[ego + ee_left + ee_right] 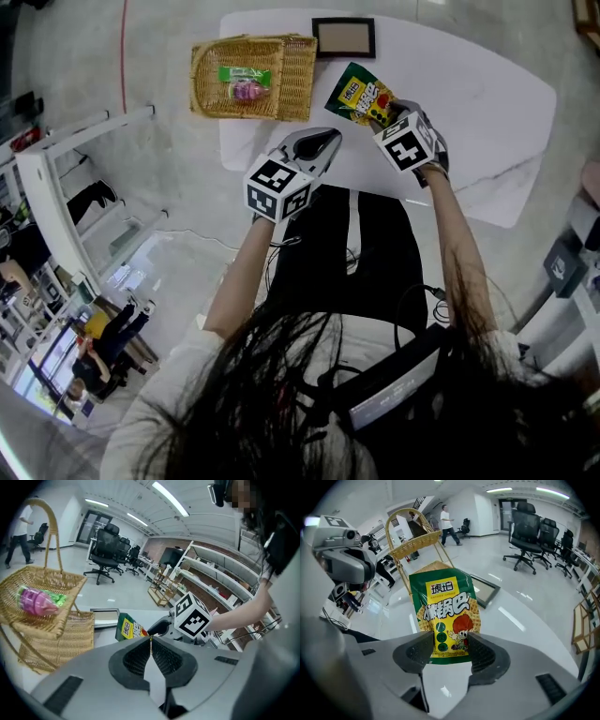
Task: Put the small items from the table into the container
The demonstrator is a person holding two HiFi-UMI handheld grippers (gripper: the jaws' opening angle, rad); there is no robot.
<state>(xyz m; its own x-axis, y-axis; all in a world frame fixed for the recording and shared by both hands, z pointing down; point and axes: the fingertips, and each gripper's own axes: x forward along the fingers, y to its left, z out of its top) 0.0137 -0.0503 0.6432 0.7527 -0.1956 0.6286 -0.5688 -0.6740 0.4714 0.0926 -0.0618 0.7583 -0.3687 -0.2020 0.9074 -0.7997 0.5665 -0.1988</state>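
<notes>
A green and yellow snack packet (445, 611) stands upright between the pads of my right gripper (450, 651), which is shut on its lower end. In the head view that packet (359, 96) hangs over the white table (469, 103), just right of the wicker basket (298, 80). The basket holds a pink item (247, 90) and a green packet (244, 73). My left gripper (330, 141) is shut with nothing in it, near the table's front edge, below the basket. In the left gripper view its jaws (151, 640) meet at the tips, with the basket (47, 581) at the left.
A dark picture frame (344, 37) lies flat on the table behind the packet, right of the basket. The basket has a tall hoop handle (415, 541). Office chairs, shelves and people stand in the room beyond.
</notes>
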